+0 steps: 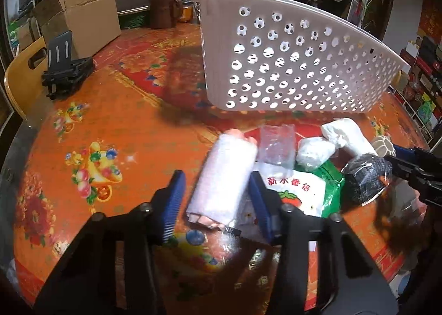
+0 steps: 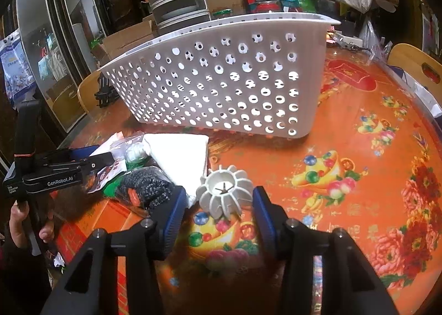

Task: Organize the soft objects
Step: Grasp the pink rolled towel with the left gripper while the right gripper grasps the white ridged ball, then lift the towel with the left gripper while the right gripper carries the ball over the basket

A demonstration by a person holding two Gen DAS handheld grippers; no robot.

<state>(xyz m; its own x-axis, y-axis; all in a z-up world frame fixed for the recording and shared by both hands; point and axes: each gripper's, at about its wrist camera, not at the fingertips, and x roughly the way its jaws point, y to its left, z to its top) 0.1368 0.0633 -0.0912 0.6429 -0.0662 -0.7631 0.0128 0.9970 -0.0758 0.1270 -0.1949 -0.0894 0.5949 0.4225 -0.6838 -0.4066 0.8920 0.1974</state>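
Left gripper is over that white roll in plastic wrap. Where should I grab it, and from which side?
Grip the white roll across its middle, coming down from above. It lies flat on the table, long axis running away from the left gripper, whose open jaws already straddle its near end. The rounded sides sit between the pads, so closing there should squeeze it evenly. Move forward a little first.

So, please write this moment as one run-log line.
left gripper: open around white plastic-wrapped roll | right gripper: open around white ribbed plastic piece | white perforated basket: apart
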